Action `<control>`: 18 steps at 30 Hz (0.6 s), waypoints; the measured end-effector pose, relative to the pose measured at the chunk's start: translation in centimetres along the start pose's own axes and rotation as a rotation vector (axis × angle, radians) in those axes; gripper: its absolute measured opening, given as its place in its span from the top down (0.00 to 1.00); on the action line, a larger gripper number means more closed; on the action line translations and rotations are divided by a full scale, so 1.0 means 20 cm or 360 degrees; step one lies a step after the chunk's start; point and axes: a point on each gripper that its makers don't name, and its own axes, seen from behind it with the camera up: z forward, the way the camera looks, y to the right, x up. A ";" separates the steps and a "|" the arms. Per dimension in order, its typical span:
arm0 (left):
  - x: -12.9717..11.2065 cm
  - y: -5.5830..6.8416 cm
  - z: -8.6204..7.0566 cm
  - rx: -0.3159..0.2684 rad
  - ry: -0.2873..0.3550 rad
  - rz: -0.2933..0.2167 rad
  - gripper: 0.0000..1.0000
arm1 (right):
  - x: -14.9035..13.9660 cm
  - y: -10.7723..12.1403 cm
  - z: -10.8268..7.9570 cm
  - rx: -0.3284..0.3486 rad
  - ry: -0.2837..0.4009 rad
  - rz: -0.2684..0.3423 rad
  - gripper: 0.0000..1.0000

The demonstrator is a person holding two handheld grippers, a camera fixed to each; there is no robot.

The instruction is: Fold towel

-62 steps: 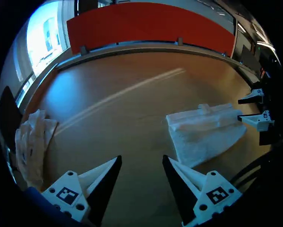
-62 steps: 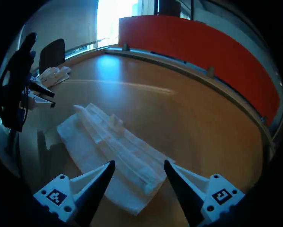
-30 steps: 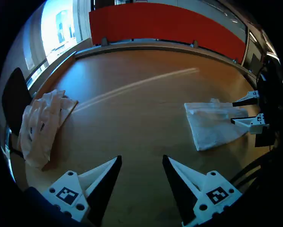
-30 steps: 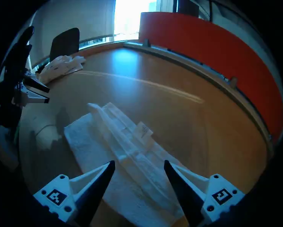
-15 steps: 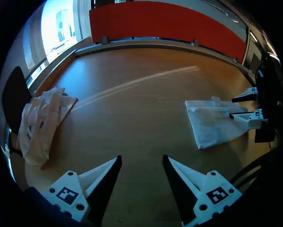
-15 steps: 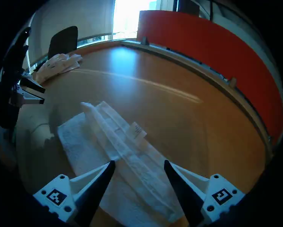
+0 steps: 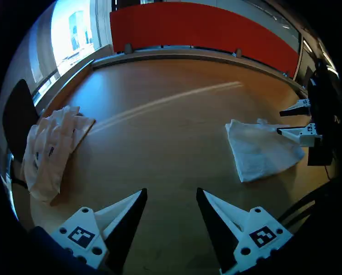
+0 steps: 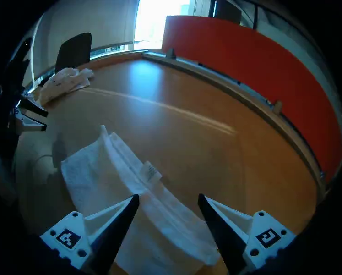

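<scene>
Left gripper view: left gripper (image 7: pixel 170 215) hangs w/ fingers spread, nothing btwn them, over the wooden table (image 7: pixel 161 119). The folded white towel (image 7: pixel 262 151) lies flat off to the right w/ the right gripper (image 7: pixel 279 123) at its far edge, and a heap of white cloths (image 7: pixel 49 146) sits at the table's left edge. Right gripper view: right gripper (image 8: pixel 167 215) is spread wide too, the towel (image 8: pixel 120 192) on the table just ahead of its fingers, not pinched, small tag (image 8: pixel 150 172) on top, and the left gripper (image 8: pixel 46 121) is well apart at left.

Left gripper view: low across wooden table (image 7: pixel 171 133), towel (image 7: pixel 262 152) far right. Right gripper view: close above same towel.
</scene>
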 end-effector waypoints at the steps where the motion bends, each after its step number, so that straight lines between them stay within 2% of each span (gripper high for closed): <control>1: 0.00 0.00 0.00 0.0000 0.0000 0.0001 0.21 | 0.01 0.00 0.00 -0.0001 0.0004 -0.0001 0.00; 9: 0.00 0.01 0.00 -0.0005 0.0001 0.0003 0.21 | 0.03 0.02 -0.03 -0.0008 0.0017 -0.0006 0.00; 18: 0.00 0.03 -0.01 -0.0009 0.0007 0.0013 0.21 | -0.03 0.01 -0.07 -0.0015 0.0011 0.0015 0.00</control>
